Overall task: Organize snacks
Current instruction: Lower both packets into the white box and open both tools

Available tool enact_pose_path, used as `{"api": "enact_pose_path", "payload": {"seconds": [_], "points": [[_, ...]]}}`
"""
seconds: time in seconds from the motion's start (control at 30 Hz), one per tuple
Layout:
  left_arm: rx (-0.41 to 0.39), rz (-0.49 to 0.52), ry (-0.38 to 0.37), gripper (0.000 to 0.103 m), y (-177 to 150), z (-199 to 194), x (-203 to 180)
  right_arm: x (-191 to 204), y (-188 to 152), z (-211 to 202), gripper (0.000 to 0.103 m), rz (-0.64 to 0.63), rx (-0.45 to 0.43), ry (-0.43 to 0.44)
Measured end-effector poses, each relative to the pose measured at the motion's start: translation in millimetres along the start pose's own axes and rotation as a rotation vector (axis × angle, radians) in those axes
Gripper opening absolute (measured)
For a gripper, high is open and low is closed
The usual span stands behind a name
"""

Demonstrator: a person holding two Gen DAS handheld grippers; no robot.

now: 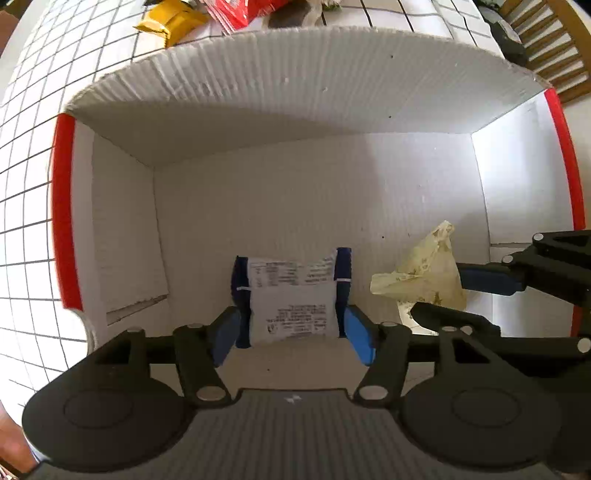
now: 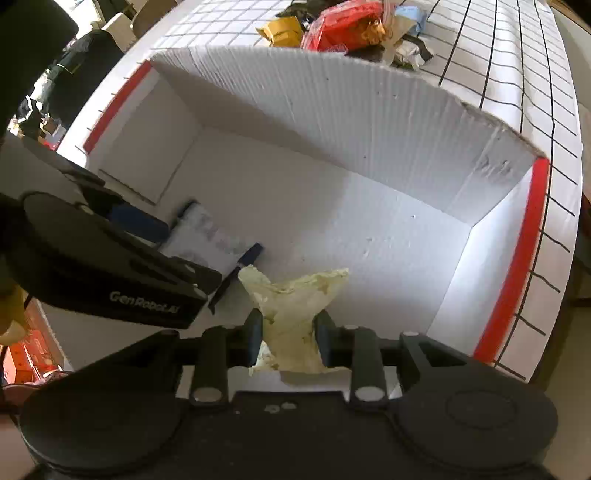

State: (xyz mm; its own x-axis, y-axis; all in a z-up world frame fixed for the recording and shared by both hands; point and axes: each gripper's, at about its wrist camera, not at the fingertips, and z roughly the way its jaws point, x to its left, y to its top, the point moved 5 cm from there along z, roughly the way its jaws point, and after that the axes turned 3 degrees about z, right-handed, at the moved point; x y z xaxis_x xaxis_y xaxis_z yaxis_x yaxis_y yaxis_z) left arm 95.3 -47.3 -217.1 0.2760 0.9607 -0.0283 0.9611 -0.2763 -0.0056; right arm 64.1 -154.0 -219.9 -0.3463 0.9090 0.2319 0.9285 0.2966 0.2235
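Now placing: left hand-held gripper (image 1: pixel 293 334) apart around blue-white packet (image 1: pixel 293 295); right hand-held gripper (image 2: pixel 289 334) clamped on yellow wrapper (image 2: pixel 295 306), low centre in box (image 1: pixel 295 110). Next: let go, lift clear.

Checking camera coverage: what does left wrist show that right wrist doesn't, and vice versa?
Left wrist only: printed label face of the blue-and-white packet, the left gripper jaws either side of it, and a wooden chair.

Right wrist only: the right gripper jaws pinching the pale yellow wrapper, plus the left gripper's branded housing.

Both: the white box, both snacks inside, the gridded tablecloth, the snack pile beyond.
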Motion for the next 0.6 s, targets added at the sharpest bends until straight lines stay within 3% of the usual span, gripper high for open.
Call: {"api": "enact_pose_path", "payload": {"seconds": [0.37,0.6], "points": [[-0.170,-0.065,-0.052,0.067,-10,-49,12,-7,8,-57,0.033,0.021,-0.150,0.051],[-0.315,-0.104,-0.030,0.067,-12,-89,15,-7,21,-89,0.037,0.004,-0.251,0.062]]}}
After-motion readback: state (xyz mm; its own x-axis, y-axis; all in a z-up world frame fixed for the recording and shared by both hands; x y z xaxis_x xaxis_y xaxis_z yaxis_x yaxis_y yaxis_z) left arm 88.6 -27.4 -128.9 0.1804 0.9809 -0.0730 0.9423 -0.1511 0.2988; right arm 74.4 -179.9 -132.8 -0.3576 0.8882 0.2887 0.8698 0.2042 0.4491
